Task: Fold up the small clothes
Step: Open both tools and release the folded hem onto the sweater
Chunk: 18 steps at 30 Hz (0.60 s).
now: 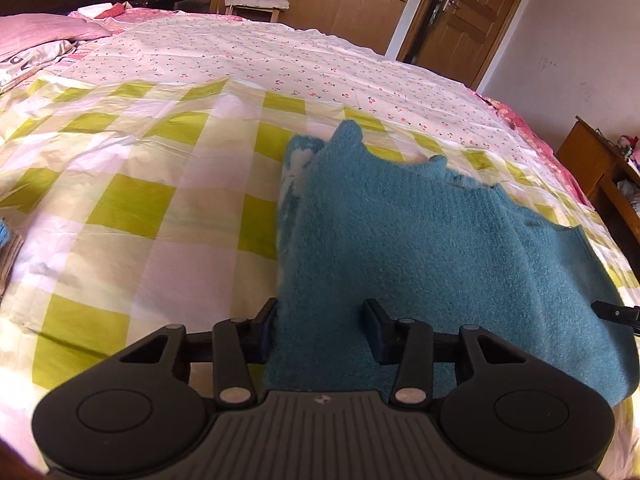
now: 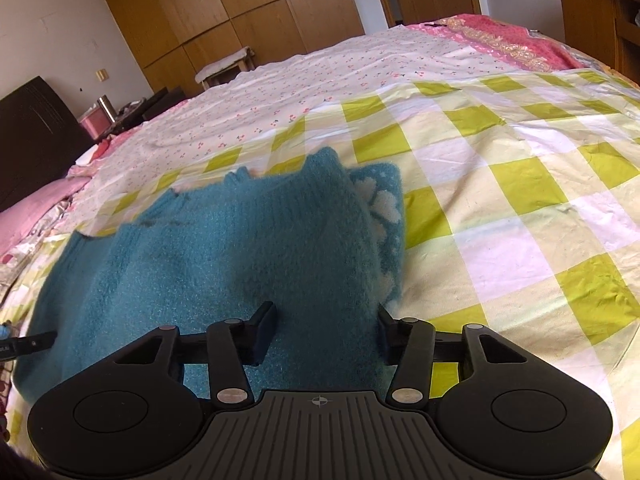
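Teal knit garment (image 1: 420, 240) laid on checked bed sheet (image 1: 140, 200), near hem straddled by L tool (image 1: 324, 322) & R tool (image 2: 326, 328), jaws part-open, fabric not yet pinched; both corners to be gripped evenly before folding.

I count one teal sweater (image 1: 420, 232) at twelve o'clock, two grippers, one stool (image 1: 256, 4) and one door (image 1: 468, 12).
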Available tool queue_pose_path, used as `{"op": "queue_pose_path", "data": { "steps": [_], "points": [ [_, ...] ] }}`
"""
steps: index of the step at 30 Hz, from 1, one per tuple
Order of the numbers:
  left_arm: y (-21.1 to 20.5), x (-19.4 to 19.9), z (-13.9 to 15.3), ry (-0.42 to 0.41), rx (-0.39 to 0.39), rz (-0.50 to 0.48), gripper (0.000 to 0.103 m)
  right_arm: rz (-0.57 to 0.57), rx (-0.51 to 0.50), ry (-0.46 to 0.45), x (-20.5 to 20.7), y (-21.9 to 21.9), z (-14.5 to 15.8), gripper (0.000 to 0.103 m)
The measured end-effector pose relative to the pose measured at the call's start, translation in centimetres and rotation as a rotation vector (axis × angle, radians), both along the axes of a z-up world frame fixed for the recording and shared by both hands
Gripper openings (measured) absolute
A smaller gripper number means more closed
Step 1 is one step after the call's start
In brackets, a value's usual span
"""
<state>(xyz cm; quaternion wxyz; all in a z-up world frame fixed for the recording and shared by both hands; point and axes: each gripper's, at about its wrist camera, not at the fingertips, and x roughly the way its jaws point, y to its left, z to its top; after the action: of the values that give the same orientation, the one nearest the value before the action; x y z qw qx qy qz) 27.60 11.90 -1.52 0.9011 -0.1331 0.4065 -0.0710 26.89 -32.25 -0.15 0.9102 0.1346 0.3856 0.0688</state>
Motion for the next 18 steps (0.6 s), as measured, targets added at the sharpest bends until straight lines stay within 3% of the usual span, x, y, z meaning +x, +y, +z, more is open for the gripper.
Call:
{"op": "queue_pose_path", "data": {
  "steps": [7, 12, 15, 18],
  "points": [
    [-0.2, -4.7, 0.5, 0.037, 0.008, -0.057, 0.047, 0.036, -0.003, 0.028, -3.8, -0.3, 0.8, 0.038],
    [-0.2, -10.5, 1.0, 0.073, -0.002, -0.086, 0.047, 0.098, -0.020, 0.062, -7.8, 0.0, 1.7, 0.036],
    [-0.1, -13.1, 1.2, 0.073, 0.014, -0.078, 0.047, 0.107, -0.075, 0.070, -9.7, 0.6, 2.0, 0.037],
    [-0.5, -14.2, 2.4, 0.006, 0.064, -0.043, 0.047, 0.066, -0.194, -0.016, -11.0, 1.4, 3.2, 0.037]
  ]
}}
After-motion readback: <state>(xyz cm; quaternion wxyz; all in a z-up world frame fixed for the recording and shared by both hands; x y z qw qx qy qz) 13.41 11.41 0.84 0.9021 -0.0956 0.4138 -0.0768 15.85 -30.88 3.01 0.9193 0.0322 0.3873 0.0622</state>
